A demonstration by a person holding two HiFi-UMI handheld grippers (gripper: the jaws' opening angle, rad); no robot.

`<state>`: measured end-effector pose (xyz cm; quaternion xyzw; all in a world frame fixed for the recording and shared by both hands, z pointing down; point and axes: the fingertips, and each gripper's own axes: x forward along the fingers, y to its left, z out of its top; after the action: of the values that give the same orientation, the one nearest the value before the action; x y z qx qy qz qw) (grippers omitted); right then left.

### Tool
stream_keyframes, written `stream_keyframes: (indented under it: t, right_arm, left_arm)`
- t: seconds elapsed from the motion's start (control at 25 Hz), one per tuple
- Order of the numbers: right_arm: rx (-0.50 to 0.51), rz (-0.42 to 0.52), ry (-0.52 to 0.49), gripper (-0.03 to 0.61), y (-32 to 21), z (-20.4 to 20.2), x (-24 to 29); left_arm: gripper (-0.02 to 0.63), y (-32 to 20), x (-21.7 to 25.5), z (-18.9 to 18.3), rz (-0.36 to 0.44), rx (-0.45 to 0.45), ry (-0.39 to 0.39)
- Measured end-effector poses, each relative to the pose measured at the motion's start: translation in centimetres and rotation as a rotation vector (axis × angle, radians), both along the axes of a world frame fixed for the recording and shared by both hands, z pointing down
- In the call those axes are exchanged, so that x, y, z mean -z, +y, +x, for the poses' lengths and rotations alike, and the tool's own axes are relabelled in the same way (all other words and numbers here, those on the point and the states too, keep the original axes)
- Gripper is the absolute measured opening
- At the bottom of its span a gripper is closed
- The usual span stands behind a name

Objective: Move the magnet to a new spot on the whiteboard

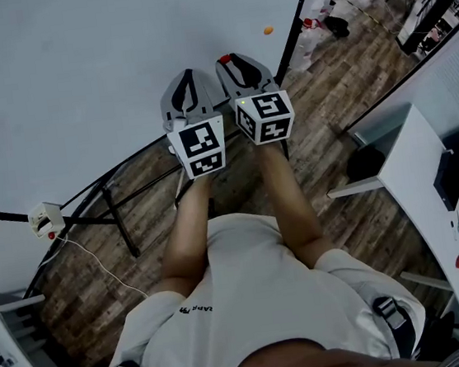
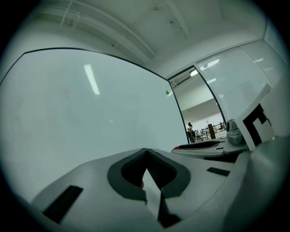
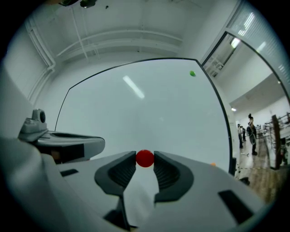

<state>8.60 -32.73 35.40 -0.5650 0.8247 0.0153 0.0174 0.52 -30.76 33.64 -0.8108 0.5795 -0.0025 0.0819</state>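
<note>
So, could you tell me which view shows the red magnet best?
The right gripper view: the red magnet sits whole between the right gripper's jaws. The head view shows only a red speck at that gripper's tip; the left gripper view shows none clearly.

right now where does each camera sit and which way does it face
head view: on the person's head, facing steeply down the whiteboard to the floor; shows forearms, chest, left hand-held gripper and right hand-held gripper.
left gripper view: rides its hand-held gripper, faces the whiteboard; closed jaws show.
right gripper view: rides its hand-held gripper, faces the whiteboard; jaws clamp the red magnet.
shared: both gripper views show the green magnet.
</note>
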Motion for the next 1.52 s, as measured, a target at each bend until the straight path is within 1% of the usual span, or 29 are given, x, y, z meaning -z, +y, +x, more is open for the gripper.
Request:
stream_keyframes:
  t: [0.76, 1.36, 1.52]
  right_arm:
    - [-0.009, 0.032, 0.011, 0.130, 2.1, 0.5, 1.1]
    - [-0.016, 0.041, 0.007, 0.130, 2.9, 1.0, 1.6]
    - [-0.014, 0.038, 0.010, 0.130, 3.0, 1.0, 1.4]
  left_arm:
    - [0.003, 0.3, -0.1, 0.8, 0.001, -0.022, 0.026]
    - [0.003, 0.8, -0.3, 1.4, -0.001, -0.033, 0.016]
    - [0.003, 1.0, -0.1, 1.6, 0.005, -0.038, 0.028]
